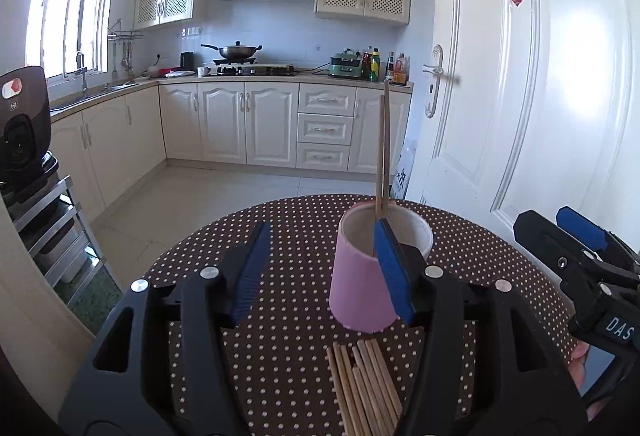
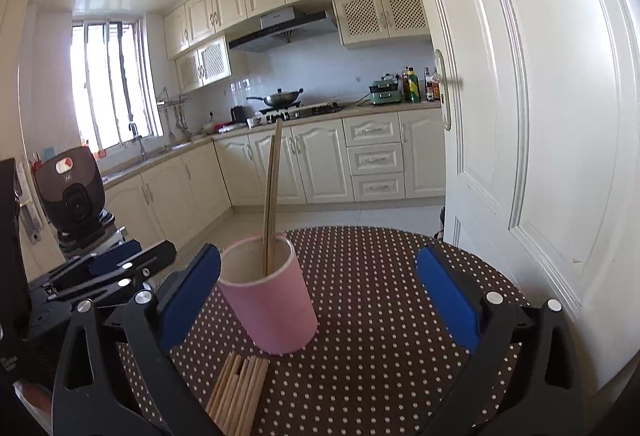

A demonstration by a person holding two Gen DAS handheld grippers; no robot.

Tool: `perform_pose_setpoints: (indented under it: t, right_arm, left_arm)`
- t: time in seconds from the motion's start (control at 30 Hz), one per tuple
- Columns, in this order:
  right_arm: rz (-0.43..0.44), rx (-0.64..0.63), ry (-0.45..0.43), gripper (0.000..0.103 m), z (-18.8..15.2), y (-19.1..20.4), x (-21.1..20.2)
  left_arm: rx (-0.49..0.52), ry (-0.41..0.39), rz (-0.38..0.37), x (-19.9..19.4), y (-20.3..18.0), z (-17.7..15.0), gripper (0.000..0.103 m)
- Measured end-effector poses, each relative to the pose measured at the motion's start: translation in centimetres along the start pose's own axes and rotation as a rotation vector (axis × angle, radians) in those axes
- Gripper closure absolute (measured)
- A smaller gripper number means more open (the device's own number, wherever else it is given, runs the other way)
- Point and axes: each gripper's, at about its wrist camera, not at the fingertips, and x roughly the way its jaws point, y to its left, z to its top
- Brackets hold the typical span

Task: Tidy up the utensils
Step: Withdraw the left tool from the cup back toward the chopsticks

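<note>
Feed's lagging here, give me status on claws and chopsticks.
Both claws open, empty: left claw, right claw. Two chopsticks standing in pink cup. Loose chopstick pile on table, nothing blocking.

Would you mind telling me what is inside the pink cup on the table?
Two wooden chopsticks stand in the pink cup, leaning on its far rim, tops well above it. The cup's wall hides their lower ends and its bottom, so whether anything else lies inside cannot be seen.

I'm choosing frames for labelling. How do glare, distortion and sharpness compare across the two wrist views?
Left wrist view: window blown out, door glaring, edges bent, cup sharp. Right wrist view: window overexposed, cabinets bowed, chopsticks in the cup clear.
</note>
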Motion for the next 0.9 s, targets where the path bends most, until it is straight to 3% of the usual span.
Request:
perform_pose_setpoints:
  t: [0.3,0.67,0.9]
  right_arm:
    - [0.017,-0.017,0.194,0.008,-2.6,0.1,0.3]
    - [0.036,-0.022,0.368,0.008,-6.0,0.6,1.2]
    - [0.03,-0.045,0.429,0.008,-7.9,1.5,1.7]
  left_arm:
    - [0.018,0.09,0.015,-1.3,0.8,-2.4,0.044]
    - [-0.004,0.191,0.025,-1.7,2.7,-6.1,0.043]
    - [-0.037,0.245,0.017,-1.6,3.6,-7.8,0.042]
